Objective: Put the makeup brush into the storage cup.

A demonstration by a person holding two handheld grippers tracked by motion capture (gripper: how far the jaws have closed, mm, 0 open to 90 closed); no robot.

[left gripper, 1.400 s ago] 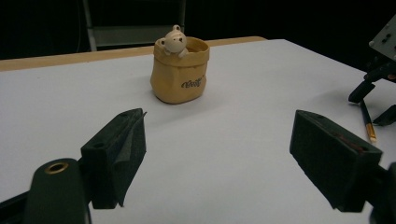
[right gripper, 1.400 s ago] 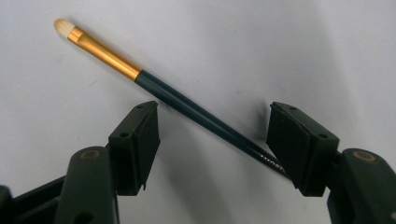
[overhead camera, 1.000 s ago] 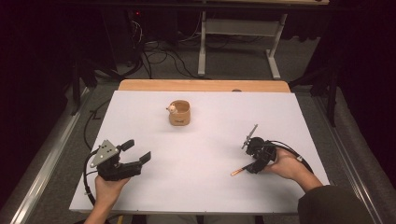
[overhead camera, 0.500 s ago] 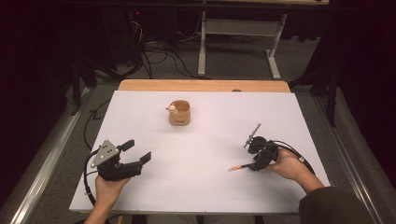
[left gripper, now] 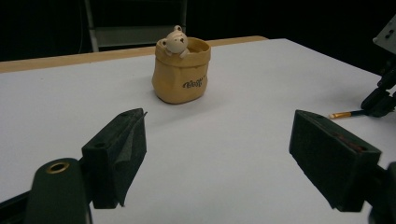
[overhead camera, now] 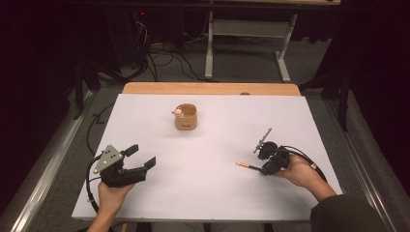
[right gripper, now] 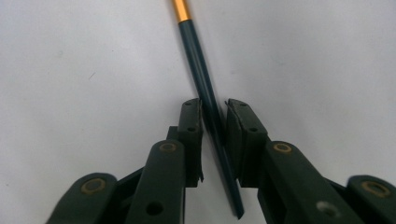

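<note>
Pen pickup, grasp stage.
Right claw [right gripper: 214, 122], its jaws just closing, has them nearly shut around the dark pen [right gripper: 201, 65], which lies flat on the white table [overhead camera: 212, 193]; lift and transfer to the bear pot [overhead camera: 186, 117] probably remain. Left claw [left gripper: 217, 140] rests wide open, empty.
</note>
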